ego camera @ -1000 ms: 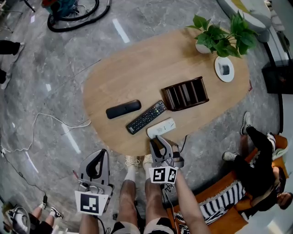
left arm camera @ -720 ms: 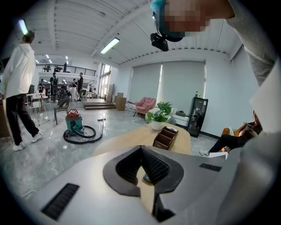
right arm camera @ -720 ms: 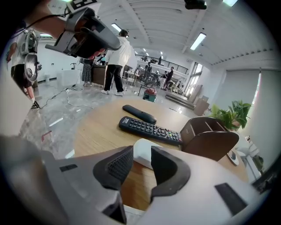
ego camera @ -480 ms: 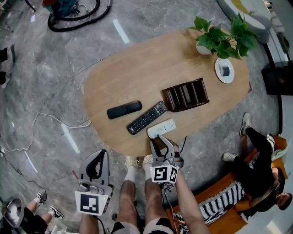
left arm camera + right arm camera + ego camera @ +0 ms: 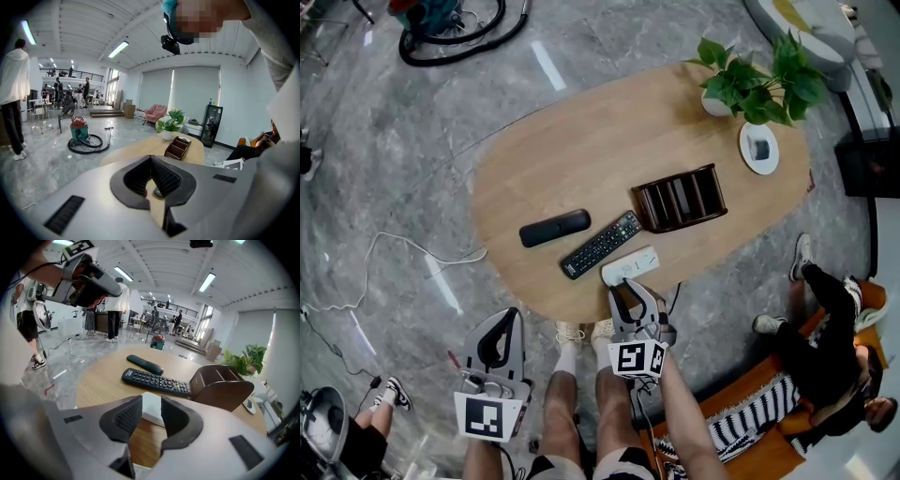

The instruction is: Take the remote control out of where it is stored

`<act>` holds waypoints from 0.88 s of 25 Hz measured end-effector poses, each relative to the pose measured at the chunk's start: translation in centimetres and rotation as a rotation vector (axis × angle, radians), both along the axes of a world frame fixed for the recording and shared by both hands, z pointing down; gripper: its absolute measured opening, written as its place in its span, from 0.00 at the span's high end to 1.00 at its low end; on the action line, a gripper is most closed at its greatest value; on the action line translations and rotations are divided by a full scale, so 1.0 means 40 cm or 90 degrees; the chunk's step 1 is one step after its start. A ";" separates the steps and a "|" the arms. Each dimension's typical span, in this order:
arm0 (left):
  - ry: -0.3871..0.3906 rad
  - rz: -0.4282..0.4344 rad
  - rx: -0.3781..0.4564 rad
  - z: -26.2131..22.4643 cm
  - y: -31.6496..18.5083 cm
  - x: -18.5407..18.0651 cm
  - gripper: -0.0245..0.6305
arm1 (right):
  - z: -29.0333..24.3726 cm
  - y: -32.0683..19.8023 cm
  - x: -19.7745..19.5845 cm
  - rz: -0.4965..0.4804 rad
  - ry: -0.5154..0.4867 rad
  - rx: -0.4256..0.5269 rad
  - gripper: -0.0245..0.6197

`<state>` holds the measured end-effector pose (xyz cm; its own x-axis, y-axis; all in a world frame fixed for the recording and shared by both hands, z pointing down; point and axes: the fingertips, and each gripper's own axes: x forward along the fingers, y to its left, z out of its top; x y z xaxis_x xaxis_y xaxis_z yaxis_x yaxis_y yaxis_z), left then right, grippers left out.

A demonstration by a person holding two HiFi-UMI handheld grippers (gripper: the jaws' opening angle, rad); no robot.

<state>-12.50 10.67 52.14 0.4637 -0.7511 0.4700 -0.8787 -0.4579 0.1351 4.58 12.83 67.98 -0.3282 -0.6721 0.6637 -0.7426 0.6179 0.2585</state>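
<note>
On table [image 5: 581,141]: 2 black remotes [image 5: 602,243], brown holder [image 5: 680,196]. Right tool [image 5: 628,286] parted, empty, facing white remote [image 5: 630,265]. Left tool [image 5: 506,319] apparently closed.

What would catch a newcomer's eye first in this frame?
Three remotes lie in a row near the oval table's front edge: a plain black remote, a buttoned black remote and a white remote. Behind them the dark brown holder stands empty. The right hand-held gripper sits open right beside the white remote.

Three remotes [image 5: 554,228] [image 5: 602,244] [image 5: 630,265]; one holder [image 5: 680,195]; one plant [image 5: 757,80]; one dish [image 5: 746,141].
</note>
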 end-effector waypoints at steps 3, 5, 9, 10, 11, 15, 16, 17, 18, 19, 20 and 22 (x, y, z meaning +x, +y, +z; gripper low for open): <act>0.002 0.001 -0.001 -0.002 -0.002 0.004 0.96 | -0.014 -0.011 0.002 0.007 -0.022 -0.003 0.76; 0.003 0.001 -0.003 -0.006 -0.004 0.007 0.96 | -0.035 -0.022 0.001 0.012 -0.040 -0.001 0.76; 0.004 0.002 0.002 -0.020 -0.014 0.010 0.96 | -0.080 -0.047 0.008 0.030 -0.066 0.011 0.77; 0.004 0.002 0.003 -0.025 -0.019 0.010 0.96 | -0.090 -0.054 0.011 0.036 -0.071 0.014 0.80; 0.004 0.001 0.005 -0.030 -0.024 0.010 0.96 | -0.100 -0.061 0.015 0.042 -0.076 0.017 0.82; 0.002 0.003 0.015 -0.055 -0.041 0.013 0.96 | -0.133 -0.081 0.031 0.060 -0.087 0.025 0.85; 0.002 0.005 0.017 -0.062 -0.045 0.015 0.96 | -0.141 -0.087 0.036 0.065 -0.088 0.027 0.87; 0.001 0.008 0.018 -0.069 -0.050 0.018 0.96 | -0.149 -0.093 0.043 0.072 -0.090 0.029 0.89; 0.000 0.012 0.020 -0.079 -0.054 0.023 0.96 | -0.156 -0.098 0.049 0.079 -0.092 0.029 0.90; -0.001 0.016 0.022 -0.090 -0.059 0.028 0.96 | -0.163 -0.101 0.057 0.086 -0.095 0.029 0.91; -0.002 0.020 0.024 -0.102 -0.063 0.032 0.96 | -0.172 -0.104 0.064 0.093 -0.098 0.031 0.93; -0.003 0.025 0.030 -0.128 -0.075 0.038 0.96 | -0.201 -0.115 0.073 0.104 -0.106 0.039 0.95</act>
<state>-11.00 7.65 47.02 0.4912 -0.7534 0.4371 -0.8604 -0.4978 0.1091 7.51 8.21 59.94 -0.3126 -0.7628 0.5660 -0.8670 0.4726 0.1581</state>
